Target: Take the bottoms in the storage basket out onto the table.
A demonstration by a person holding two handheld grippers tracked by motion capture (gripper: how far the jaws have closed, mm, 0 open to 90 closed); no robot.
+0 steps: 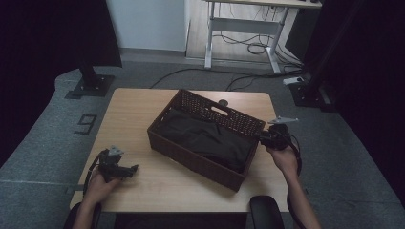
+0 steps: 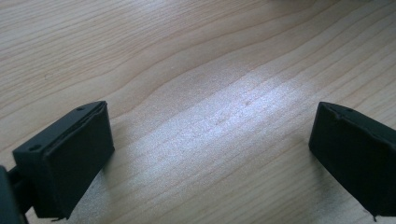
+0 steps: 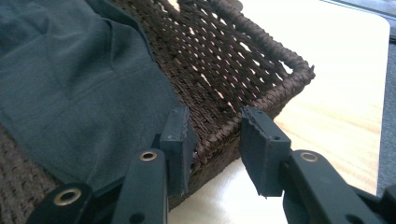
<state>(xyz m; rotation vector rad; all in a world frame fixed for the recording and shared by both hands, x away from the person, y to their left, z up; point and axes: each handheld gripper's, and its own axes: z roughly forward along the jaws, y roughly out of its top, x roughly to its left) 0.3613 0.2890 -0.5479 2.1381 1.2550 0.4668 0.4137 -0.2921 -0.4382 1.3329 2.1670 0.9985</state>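
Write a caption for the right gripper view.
Right gripper straddling the wicker basket rim, dark cloth inside.

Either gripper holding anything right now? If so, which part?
Left gripper: open over bare table, holding nothing. Right gripper: jaws straddle the basket rim by its corner; whether the pads press on it cannot be told.

You have a white-legged desk at twelve o'clock, loose cables on the floor beneath it.
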